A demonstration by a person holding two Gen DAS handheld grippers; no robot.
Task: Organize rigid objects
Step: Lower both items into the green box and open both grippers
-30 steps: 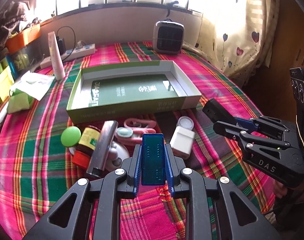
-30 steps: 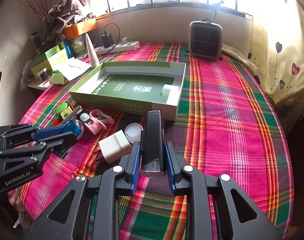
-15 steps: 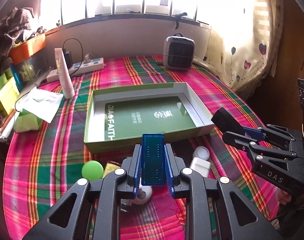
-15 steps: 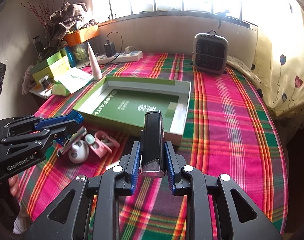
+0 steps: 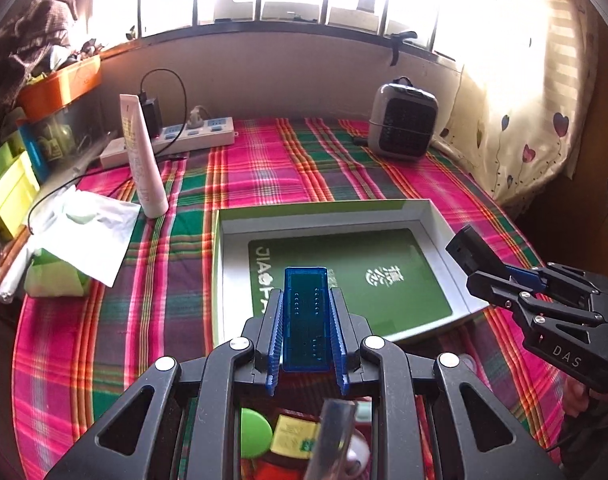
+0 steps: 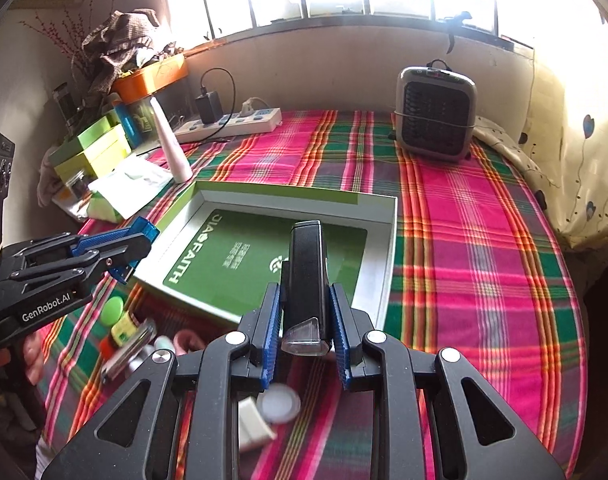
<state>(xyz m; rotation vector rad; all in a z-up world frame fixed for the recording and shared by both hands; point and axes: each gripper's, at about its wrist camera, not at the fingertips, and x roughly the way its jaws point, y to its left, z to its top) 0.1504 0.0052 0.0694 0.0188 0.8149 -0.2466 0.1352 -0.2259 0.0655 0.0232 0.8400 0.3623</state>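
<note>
I carry two items above the green tray (image 5: pixel 436 216): my left gripper (image 5: pixel 306 332) clamps a blue block (image 5: pixel 306 312), my right gripper (image 6: pixel 306 312) a black bar (image 6: pixel 306 272). Next, I judge, lower and release inside.

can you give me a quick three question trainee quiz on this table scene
1. True or false: the green box already holds several items.
2. What does the left gripper hold: A) a blue block, B) a white tube, C) a green ball?
3. What does the right gripper hold?

Key: 1 false, only its printed green floor shows. 2 A. 3 a black device, clamped between the jaws.
</note>
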